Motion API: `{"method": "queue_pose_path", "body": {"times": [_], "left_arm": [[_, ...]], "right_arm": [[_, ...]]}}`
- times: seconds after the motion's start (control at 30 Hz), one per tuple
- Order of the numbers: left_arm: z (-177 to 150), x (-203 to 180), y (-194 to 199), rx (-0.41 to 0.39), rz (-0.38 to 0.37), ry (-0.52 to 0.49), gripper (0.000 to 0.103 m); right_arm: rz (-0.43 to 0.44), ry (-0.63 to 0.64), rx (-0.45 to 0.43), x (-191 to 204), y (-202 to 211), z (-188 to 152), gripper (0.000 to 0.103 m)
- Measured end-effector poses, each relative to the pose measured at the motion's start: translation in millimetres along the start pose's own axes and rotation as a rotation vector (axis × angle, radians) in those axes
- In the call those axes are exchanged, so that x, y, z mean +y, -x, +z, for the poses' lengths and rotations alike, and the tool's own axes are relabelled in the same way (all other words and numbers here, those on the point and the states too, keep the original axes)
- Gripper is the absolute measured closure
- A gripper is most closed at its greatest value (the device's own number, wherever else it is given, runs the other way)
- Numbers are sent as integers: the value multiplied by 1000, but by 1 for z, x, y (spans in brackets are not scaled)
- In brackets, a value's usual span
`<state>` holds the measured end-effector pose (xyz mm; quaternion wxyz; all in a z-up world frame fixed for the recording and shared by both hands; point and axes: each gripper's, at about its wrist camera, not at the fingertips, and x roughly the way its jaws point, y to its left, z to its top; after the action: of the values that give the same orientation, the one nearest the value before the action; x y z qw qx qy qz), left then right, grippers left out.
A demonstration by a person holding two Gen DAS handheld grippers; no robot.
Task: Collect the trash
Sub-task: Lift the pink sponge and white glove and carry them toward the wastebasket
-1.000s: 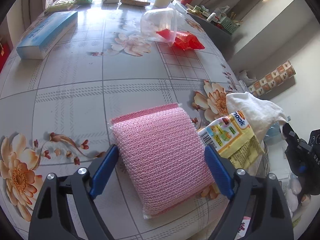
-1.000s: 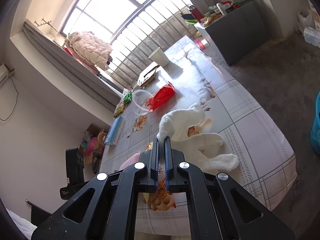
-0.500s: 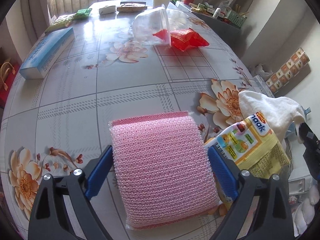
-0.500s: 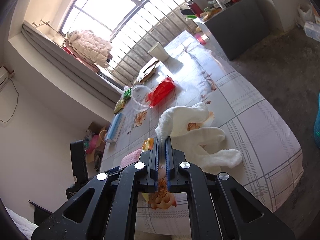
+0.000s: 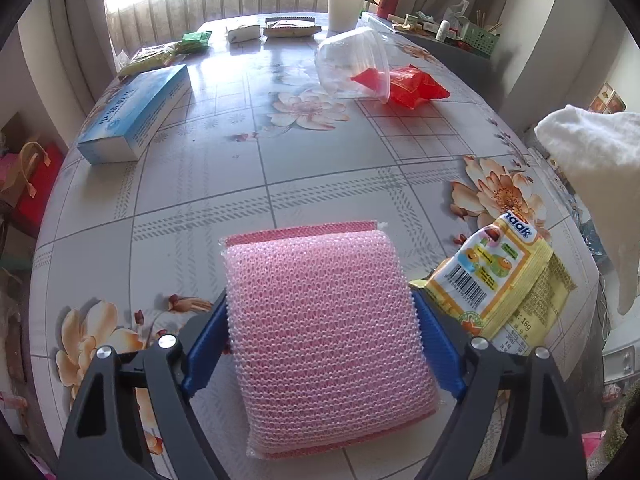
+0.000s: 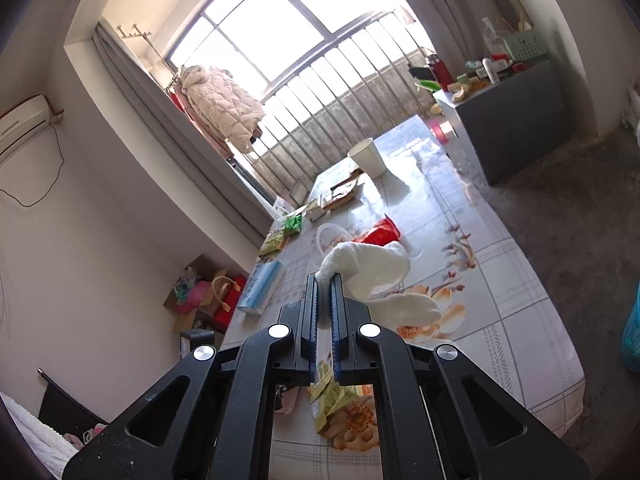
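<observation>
My left gripper is shut on a pink mesh sponge pack, held between the blue pads above the floral tablecloth. A yellow snack wrapper lies just right of it. My right gripper is shut on a white cloth, lifted off the table; the cloth also hangs at the right edge of the left wrist view. The yellow wrapper shows below the right gripper. Farther back lie a red wrapper and a clear plastic cup on its side.
A blue box lies at the table's left. Green packets, small boxes and a white paper cup stand at the far end. A grey cabinet with clutter stands to the right. Bags sit on the floor.
My left gripper has risen with the pink sponge pack. My right gripper has lifted the white cloth off the table.
</observation>
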<state>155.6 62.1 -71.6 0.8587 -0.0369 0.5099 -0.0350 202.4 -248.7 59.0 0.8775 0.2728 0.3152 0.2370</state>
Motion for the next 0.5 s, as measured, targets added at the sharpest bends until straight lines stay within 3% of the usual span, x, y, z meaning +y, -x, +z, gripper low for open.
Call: {"method": "queue_pose_path", "body": {"times": [0.3, 0.5], "left_arm": [[5, 26, 32, -92, -13, 45, 20], [14, 38, 57, -156, -71, 74, 20]], "right_arm": [[-9, 61, -52, 19, 6, 20, 98], [-12, 92, -80, 30, 10, 27, 98]]}}
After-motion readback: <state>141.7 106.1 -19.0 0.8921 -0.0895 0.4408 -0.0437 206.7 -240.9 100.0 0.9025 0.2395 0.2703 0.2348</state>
